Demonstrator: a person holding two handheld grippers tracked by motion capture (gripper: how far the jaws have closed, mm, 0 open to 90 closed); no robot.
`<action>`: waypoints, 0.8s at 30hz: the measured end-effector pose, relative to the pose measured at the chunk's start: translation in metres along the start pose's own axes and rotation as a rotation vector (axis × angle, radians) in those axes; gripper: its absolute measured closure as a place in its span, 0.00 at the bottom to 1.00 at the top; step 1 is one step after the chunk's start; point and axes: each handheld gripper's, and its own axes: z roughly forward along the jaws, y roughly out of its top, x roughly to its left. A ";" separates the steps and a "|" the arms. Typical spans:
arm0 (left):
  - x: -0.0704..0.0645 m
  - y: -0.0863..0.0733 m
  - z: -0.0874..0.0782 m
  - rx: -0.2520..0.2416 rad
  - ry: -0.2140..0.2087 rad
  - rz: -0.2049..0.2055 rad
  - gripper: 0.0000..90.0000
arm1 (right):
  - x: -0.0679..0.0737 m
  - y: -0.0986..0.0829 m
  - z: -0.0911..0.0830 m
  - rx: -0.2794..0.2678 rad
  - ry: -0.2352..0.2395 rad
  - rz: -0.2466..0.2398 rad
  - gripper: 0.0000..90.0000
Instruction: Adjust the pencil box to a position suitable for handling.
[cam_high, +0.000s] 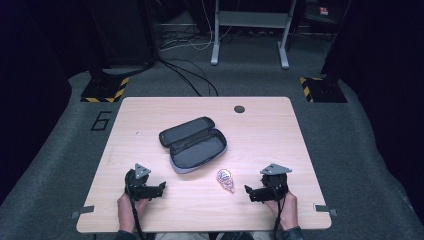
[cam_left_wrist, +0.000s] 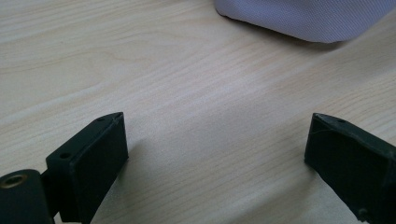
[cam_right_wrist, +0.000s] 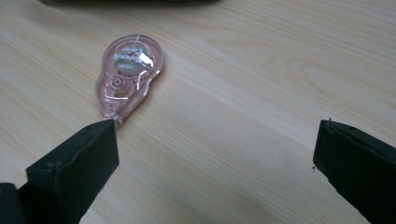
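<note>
two items on the table (cam_high: 150, 115): pencil case (cam_high: 193, 144), unzipped and lying open at centre, ready to be filled; correction tape roller (cam_right_wrist: 129, 74), flat, just ahead of the right gripper (cam_right_wrist: 215, 154) (jaws wide, lined up to take it); left gripper (cam_left_wrist: 215, 154), spread wide, empty, near the case.

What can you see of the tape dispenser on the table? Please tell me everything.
The tape dispenser is a small teardrop shell of clear pinkish plastic, with a white reel and a small wheel showing inside. It lies flat on the table, narrow tip toward the person, between the open case and the right gripper. Nothing grips it; the open jaws stand just short of its tip.
</note>
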 end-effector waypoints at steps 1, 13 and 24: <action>0.000 0.000 0.000 -0.001 0.000 0.000 0.07 | 0.003 0.002 0.001 0.009 0.007 0.004 0.00; 0.000 0.000 0.000 -0.006 0.002 -0.002 0.07 | 0.035 0.025 0.025 0.023 0.098 -0.060 0.00; 0.000 0.000 0.000 -0.005 0.002 -0.002 0.07 | 0.052 0.036 0.047 0.054 0.122 -0.088 0.03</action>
